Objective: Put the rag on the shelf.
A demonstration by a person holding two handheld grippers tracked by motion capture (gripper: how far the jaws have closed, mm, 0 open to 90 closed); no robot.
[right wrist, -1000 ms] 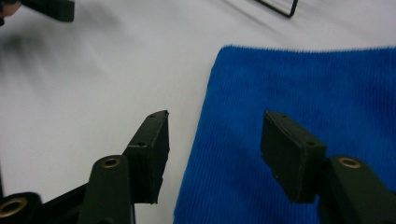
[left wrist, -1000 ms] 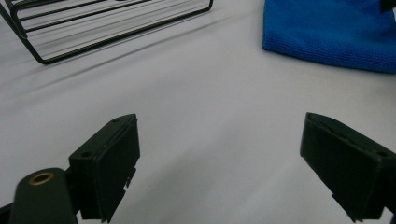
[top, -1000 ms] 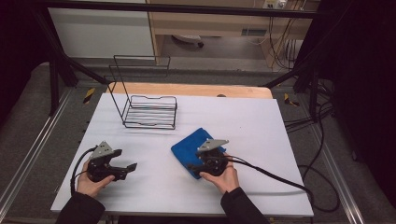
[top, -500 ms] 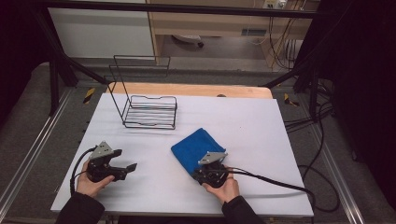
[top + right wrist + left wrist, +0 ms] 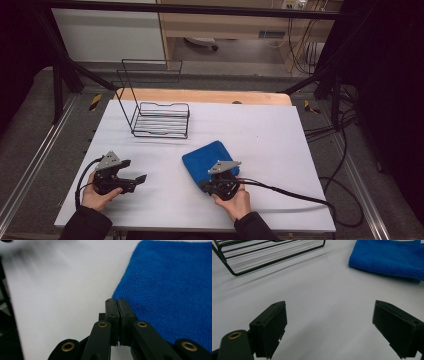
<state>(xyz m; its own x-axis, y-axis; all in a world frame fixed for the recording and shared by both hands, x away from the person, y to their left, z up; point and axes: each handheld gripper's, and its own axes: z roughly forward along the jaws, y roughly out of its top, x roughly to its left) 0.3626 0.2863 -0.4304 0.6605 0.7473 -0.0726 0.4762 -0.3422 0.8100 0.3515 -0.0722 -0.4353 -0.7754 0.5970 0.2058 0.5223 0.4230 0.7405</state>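
Fingers first: your right gripper (image 5: 206, 186) has its two black jaws pressed flat together with nothing visibly between them, while your left gripper (image 5: 136, 178) has its jaws spread wide over bare table.

Working down by size, the white table top (image 5: 260, 130) carries three things. Farthest from you, left of centre, stands the black wire rack with a tall back frame (image 5: 160, 119). Nearer, right of centre, lies the folded blue terry cloth (image 5: 206, 157), flat, its long axis running diagonally away from you and to the right. Your right gripper sits at the cloth's near edge; in the right gripper view the closed tips meet just at the near left corner of the cloth (image 5: 172, 290), most of the fabric lying ahead and to the right of them. Your left gripper is well apart from it, pointing across the table; its own view has the cloth (image 5: 387, 257) ahead and to the right, the rack (image 5: 269, 255) ahead and to the left.

So the right hand is much the nearer one for any grasp.

Compared with a second ago, your right hand has drawn back toward you off the cloth's top. Your left hand has not shifted.
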